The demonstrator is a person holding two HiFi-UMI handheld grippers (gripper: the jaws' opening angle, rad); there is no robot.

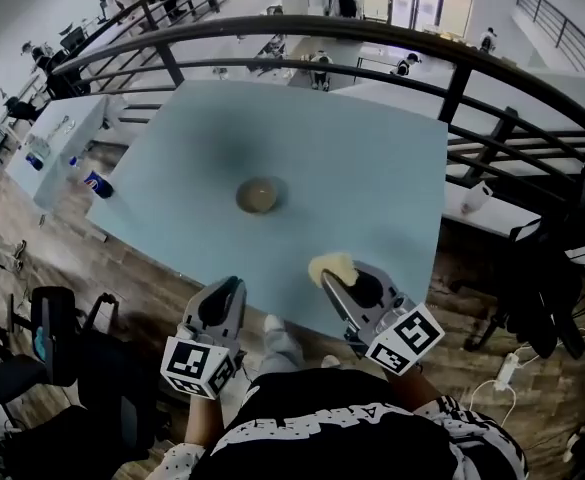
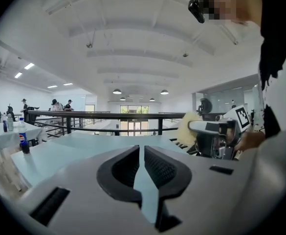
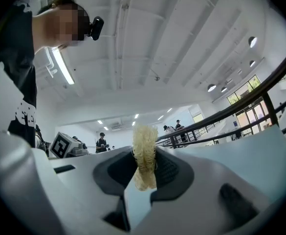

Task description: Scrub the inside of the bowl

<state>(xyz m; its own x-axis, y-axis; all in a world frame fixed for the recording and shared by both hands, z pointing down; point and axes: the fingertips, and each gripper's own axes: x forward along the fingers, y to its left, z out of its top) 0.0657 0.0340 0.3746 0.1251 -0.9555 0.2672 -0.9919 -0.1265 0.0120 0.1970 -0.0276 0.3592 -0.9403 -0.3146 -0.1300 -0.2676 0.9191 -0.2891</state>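
Note:
A small round bowl [image 1: 258, 196] stands alone in the middle of the pale blue table [image 1: 372, 178], well ahead of both grippers. My right gripper [image 1: 328, 281] hovers over the table's near edge, shut on a yellow fibrous scrubber [image 1: 332, 266]. In the right gripper view the scrubber [image 3: 143, 136] stands upright, pinched between the jaws of the right gripper [image 3: 144, 156]. My left gripper [image 1: 236, 286] hangs just off the near edge, shut with nothing in it. In the left gripper view its jaws meet at the left gripper's [image 2: 142, 150] tips, and the right gripper's scrubber [image 2: 185, 128] shows to the right.
A blue soda bottle [image 1: 97, 184] stands at the table's left corner, also seen as the bottle [image 2: 23, 139] in the left gripper view. A dark metal railing [image 1: 392, 43] runs behind the table's far edge. Black chairs [image 1: 47, 333] stand on the floor to my left.

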